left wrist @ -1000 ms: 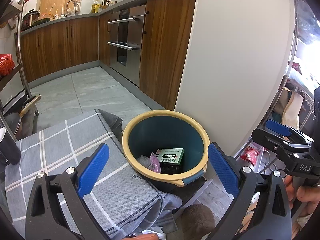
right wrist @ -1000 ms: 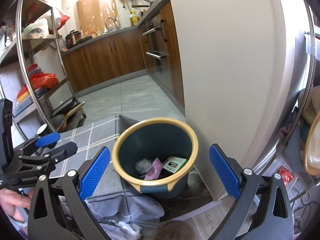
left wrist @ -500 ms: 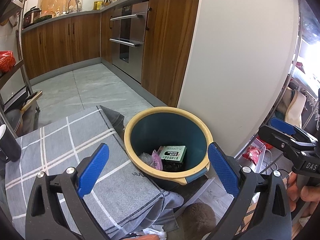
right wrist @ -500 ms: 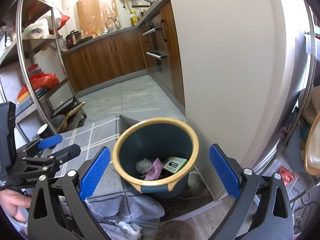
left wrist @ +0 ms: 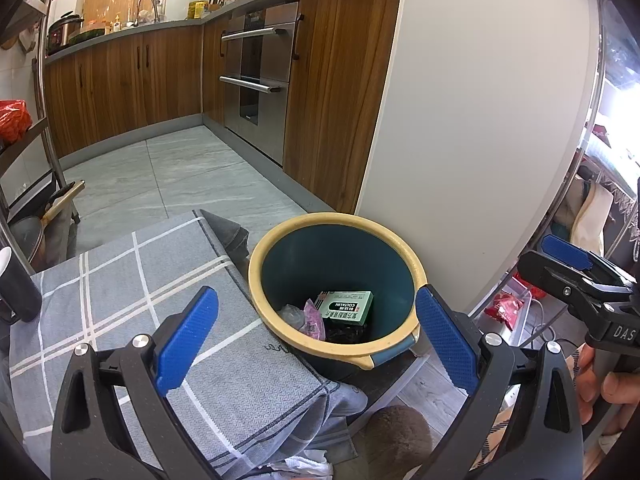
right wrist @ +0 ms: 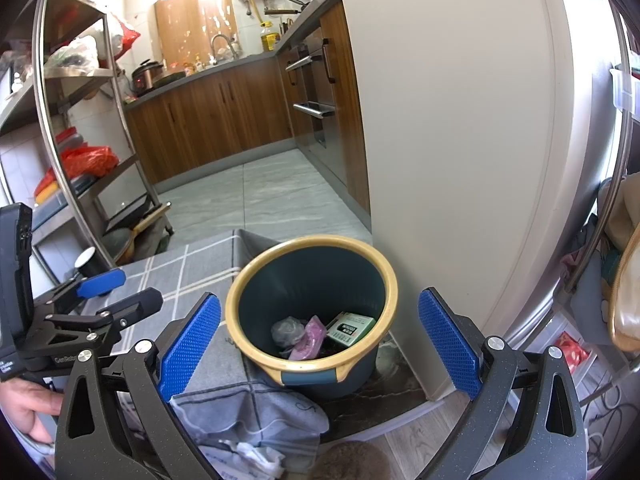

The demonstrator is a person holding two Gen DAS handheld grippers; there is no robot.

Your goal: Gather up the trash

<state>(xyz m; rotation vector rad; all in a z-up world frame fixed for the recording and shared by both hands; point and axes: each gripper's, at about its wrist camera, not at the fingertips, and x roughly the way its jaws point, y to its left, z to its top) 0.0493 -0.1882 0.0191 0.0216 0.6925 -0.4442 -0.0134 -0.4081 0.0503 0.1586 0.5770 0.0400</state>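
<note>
A dark teal bin with a yellow rim [left wrist: 256, 280] [right wrist: 390, 280] stands on the floor beside the table's corner. Inside lie a green and white box [left wrist: 347, 306] [right wrist: 352, 328], a pink wrapper [left wrist: 314, 322] [right wrist: 308, 336] and a grey crumpled wrapper [right wrist: 286, 330]. My left gripper [left wrist: 316, 334] is open and empty above the table's edge, facing the bin; it also shows in the right wrist view [right wrist: 116, 292]. My right gripper [right wrist: 318, 346] is open and empty, also facing the bin; it also shows in the left wrist view [left wrist: 568, 256].
A grey checked cloth [left wrist: 120, 288] covers the table at left. A black cup [left wrist: 16, 284] stands at its left edge. A white wall panel [left wrist: 472, 120] rises right behind the bin. Wooden cabinets and an oven [left wrist: 256, 72] line the far side. A metal rack [right wrist: 80, 160] stands left.
The left wrist view has shifted slightly, with the bin a little lower in frame. Both grippers stay open and empty. The trash in the bin has not moved.
</note>
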